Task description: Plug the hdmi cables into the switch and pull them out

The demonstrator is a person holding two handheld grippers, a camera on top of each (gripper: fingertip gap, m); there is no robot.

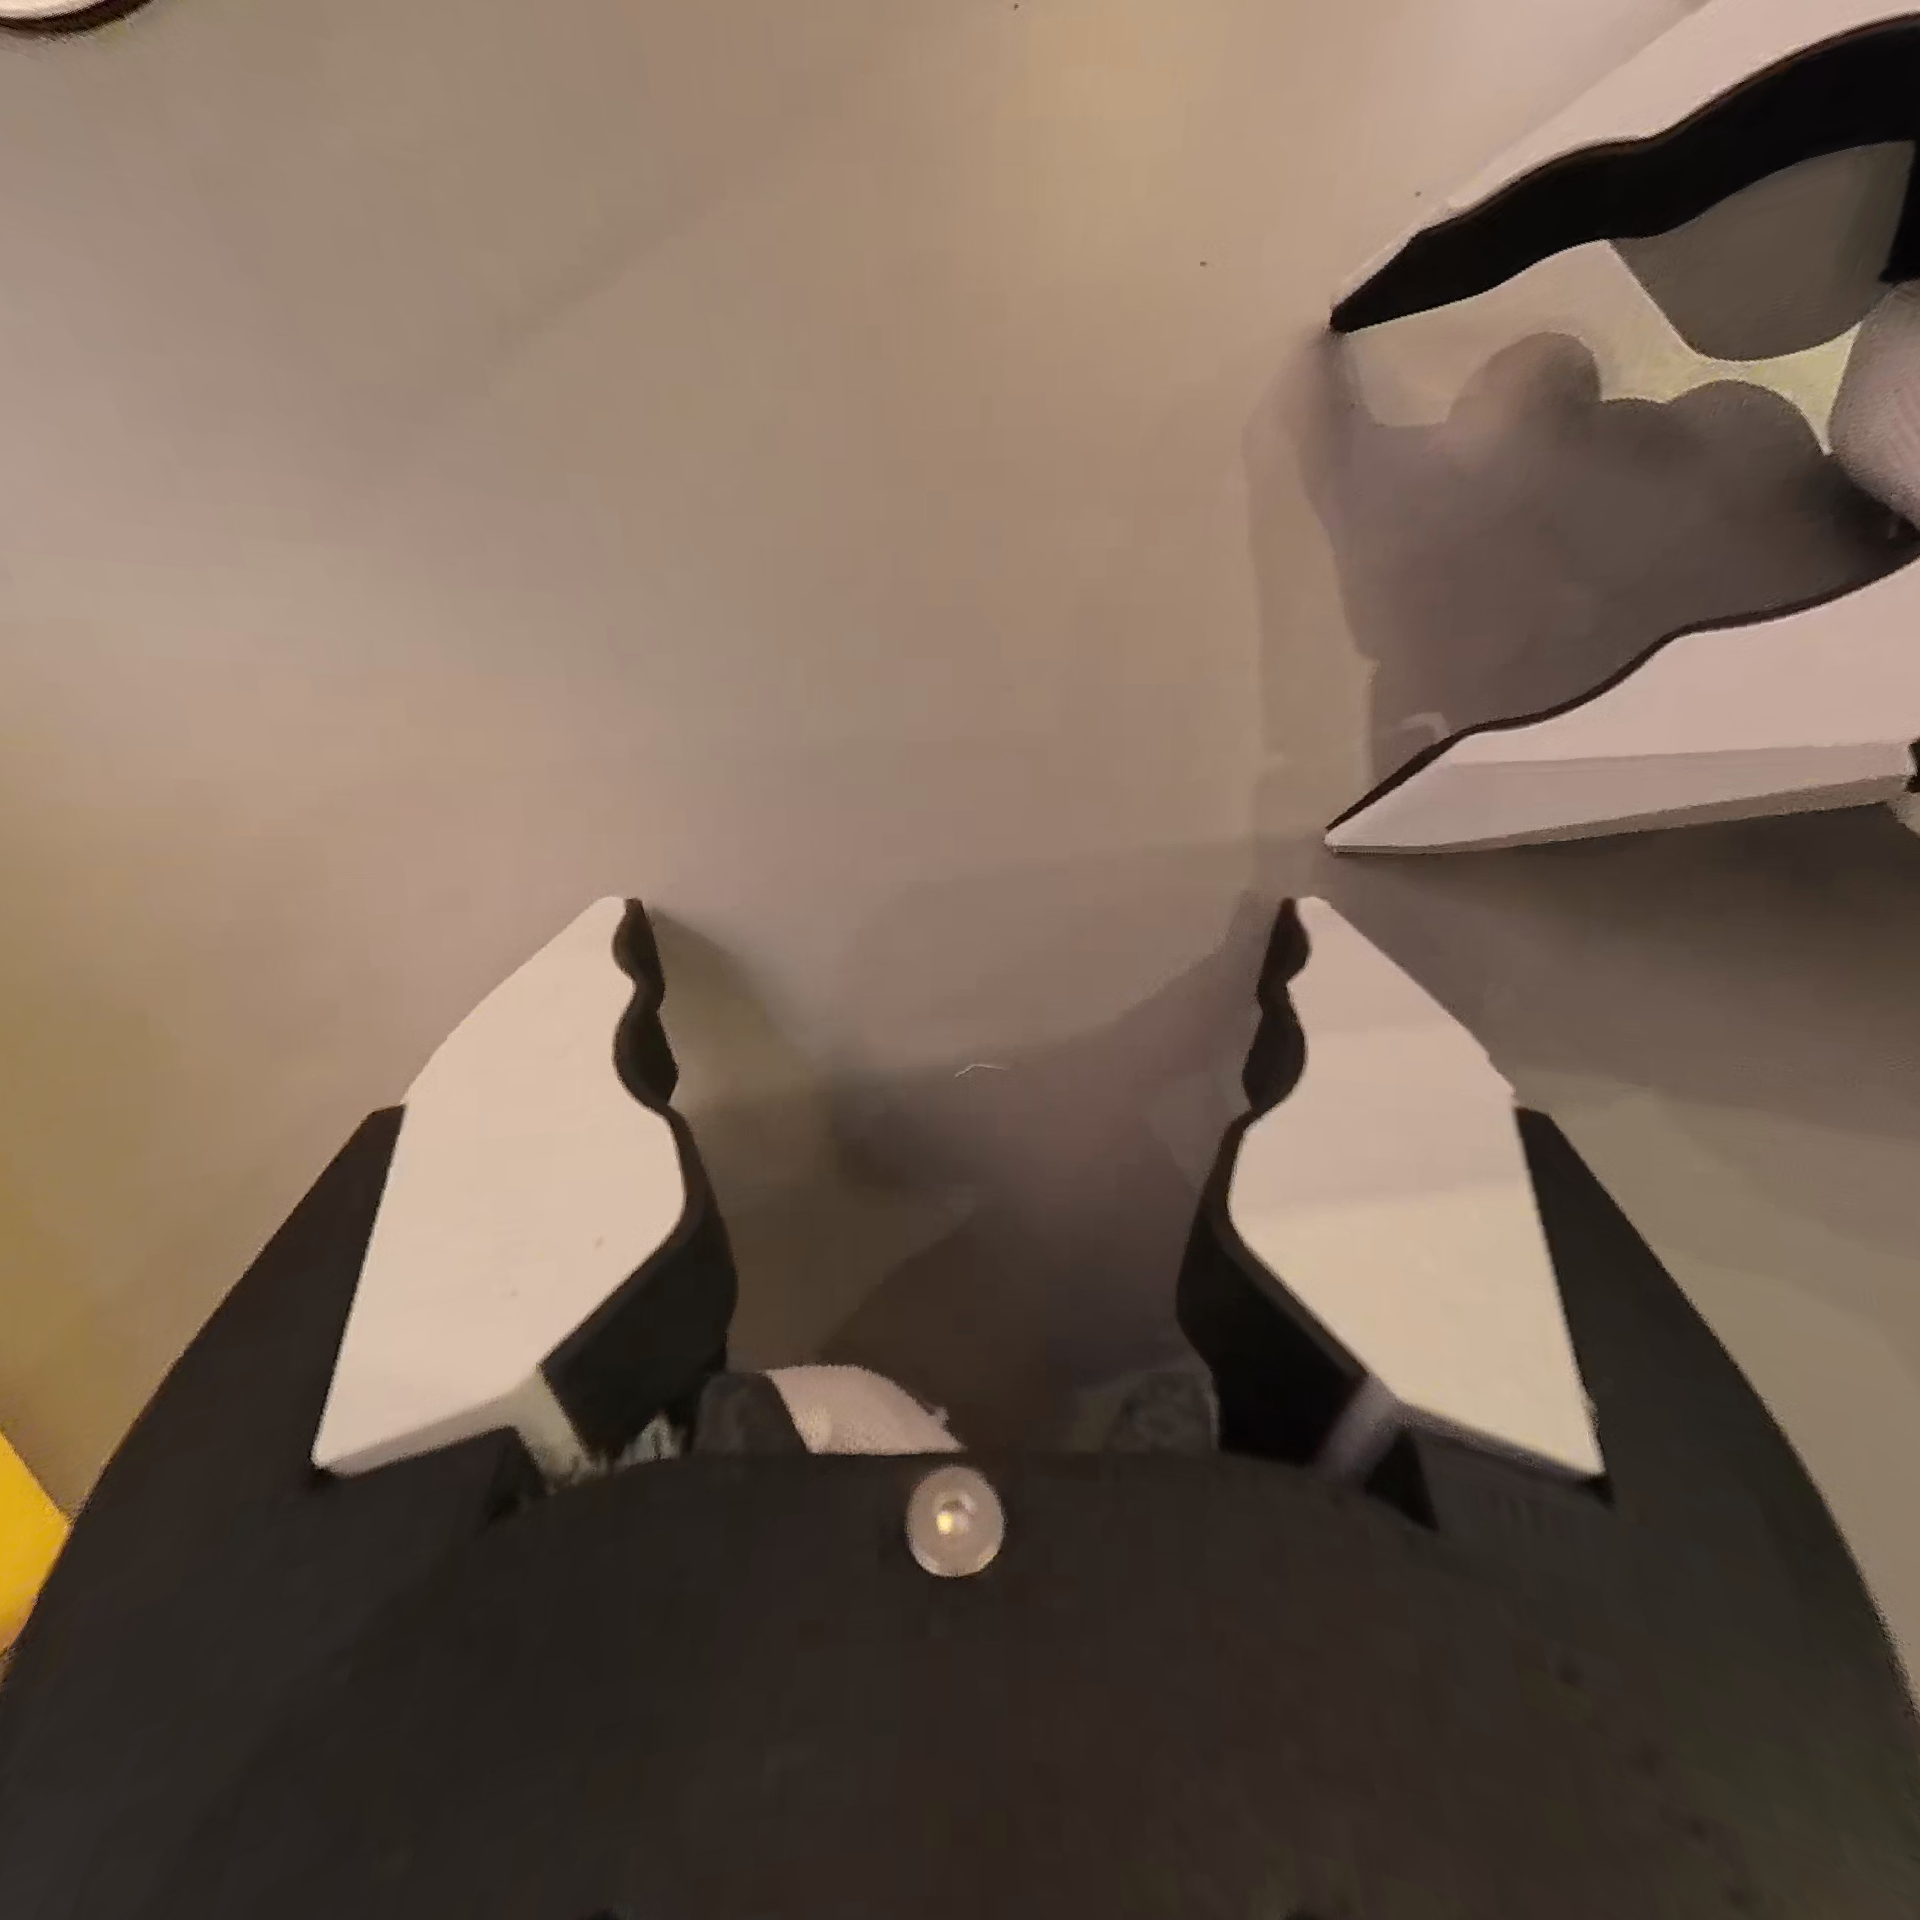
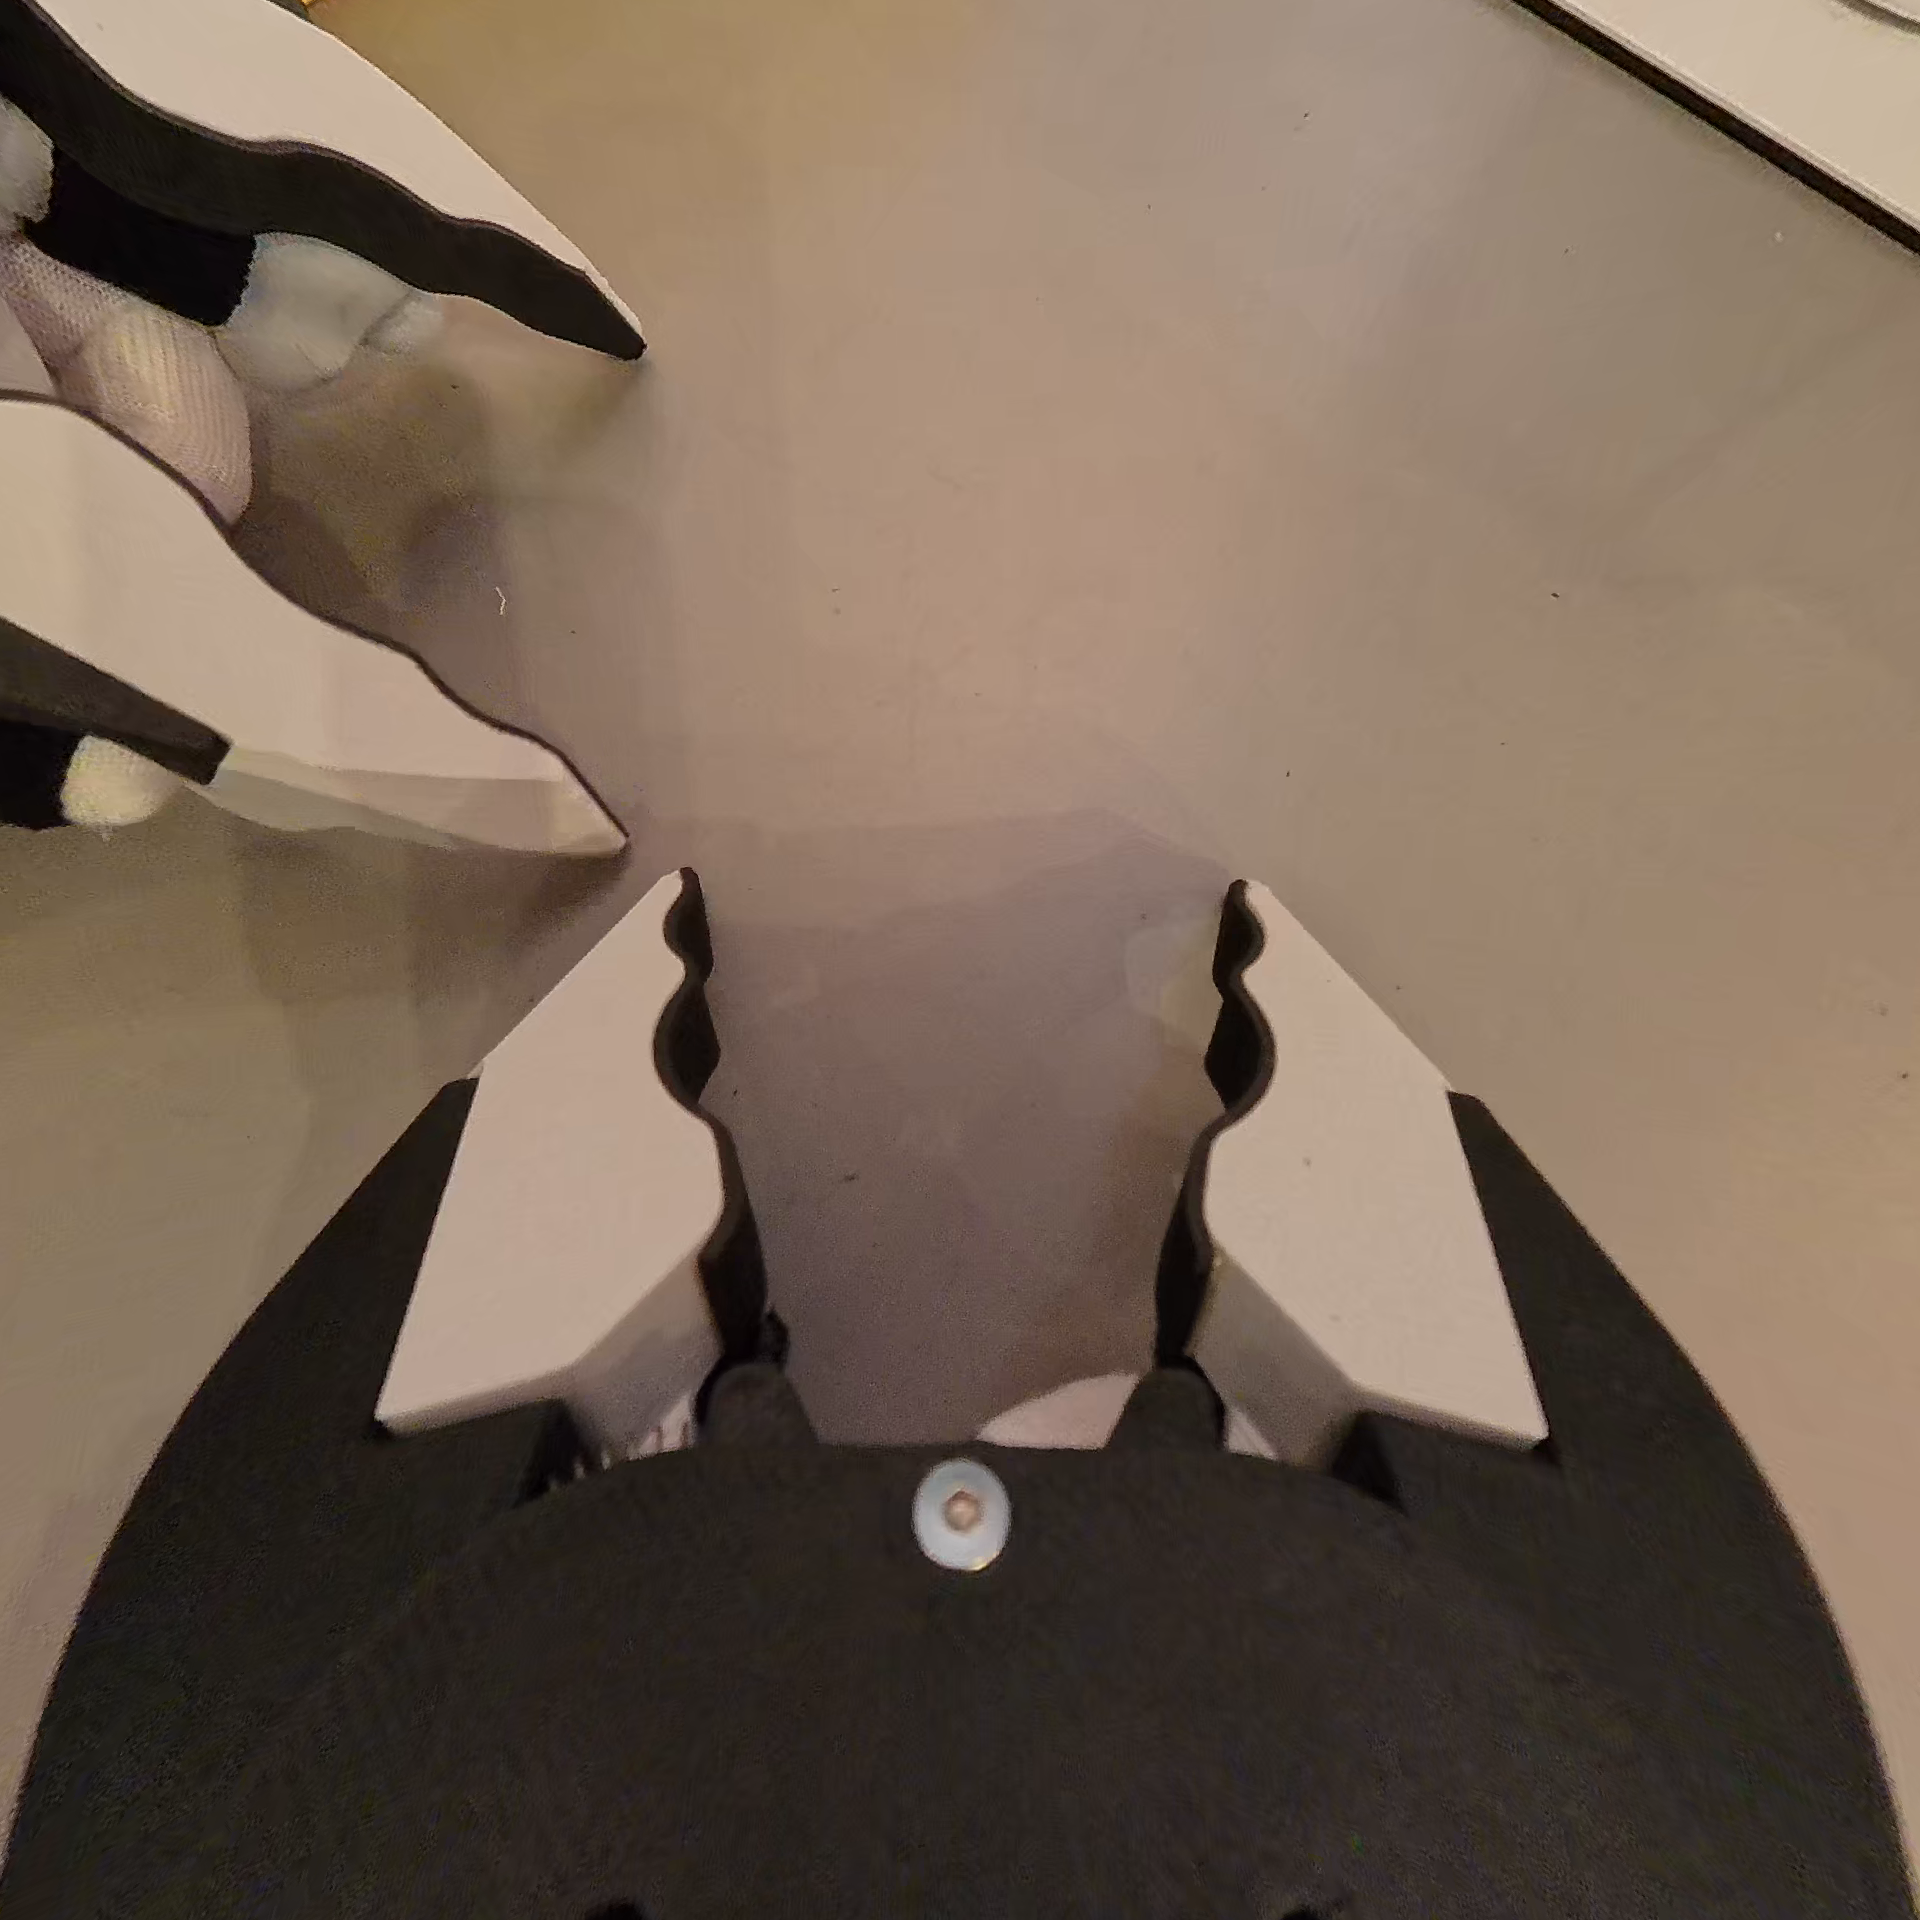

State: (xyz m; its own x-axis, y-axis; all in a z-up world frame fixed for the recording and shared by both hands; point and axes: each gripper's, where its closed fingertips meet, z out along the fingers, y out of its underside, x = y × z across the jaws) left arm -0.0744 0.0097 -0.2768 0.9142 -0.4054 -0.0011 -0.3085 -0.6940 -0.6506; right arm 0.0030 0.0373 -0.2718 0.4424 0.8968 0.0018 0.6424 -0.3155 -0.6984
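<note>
Hidden: no cable or switch shows in either view, so their place cannot be told.
Cut off: a white panel with a dark edge (image 2: 1766, 94) runs out of the far right corner in the right wrist view; a yellow thing (image 1: 21, 1527) at the left edge and a pale rim (image 1: 62, 8) in the top left corner of the left wrist view are too clipped to name.
Left gripper (image 1: 961, 904): jaws apart, nothing between them, low over the counter (image 1: 727, 468).
Right gripper (image 2: 961, 883): jaws apart, holding nothing.
Hands: white gloves (image 2: 135, 374) show behind each gripper in the other's view.
Counter: plain grey, smooth, faintly glossy, with soft shadows under the grippers.
Room: nothing beyond the counter is visible.
</note>
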